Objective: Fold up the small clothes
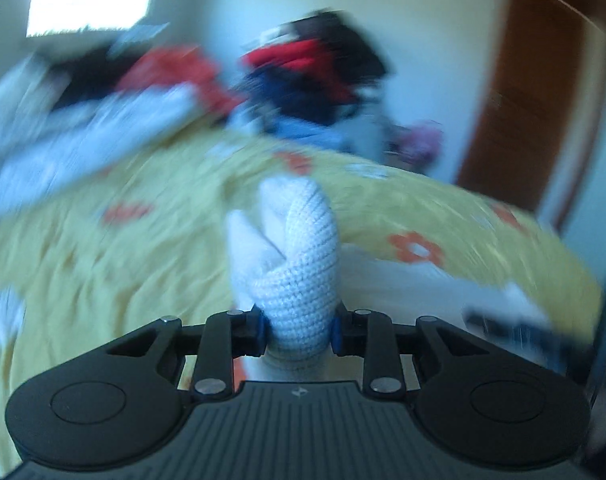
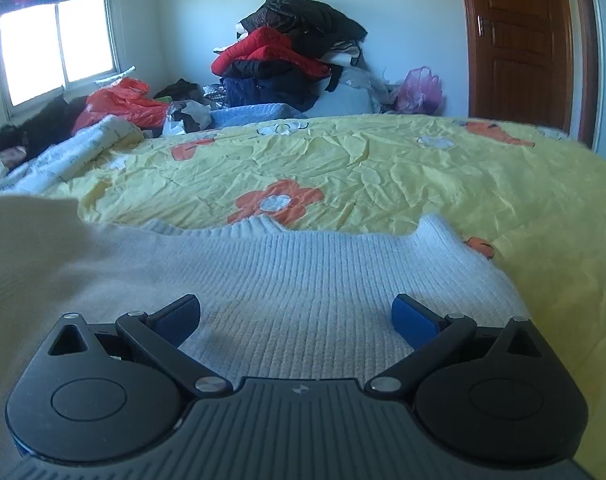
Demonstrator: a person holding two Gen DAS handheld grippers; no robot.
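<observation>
A white knitted garment lies spread on the yellow flowered bedspread right in front of my right gripper, which is open and empty just above the knit. In the blurred left wrist view, my left gripper is shut on a bunched fold of the white knitted garment, which stands up between the blue pads above the bedspread. More white cloth trails off to the right.
A tall pile of red, black and blue clothes stands at the far wall. An orange bag and a rumpled white quilt lie at the back left. A brown door is at the right.
</observation>
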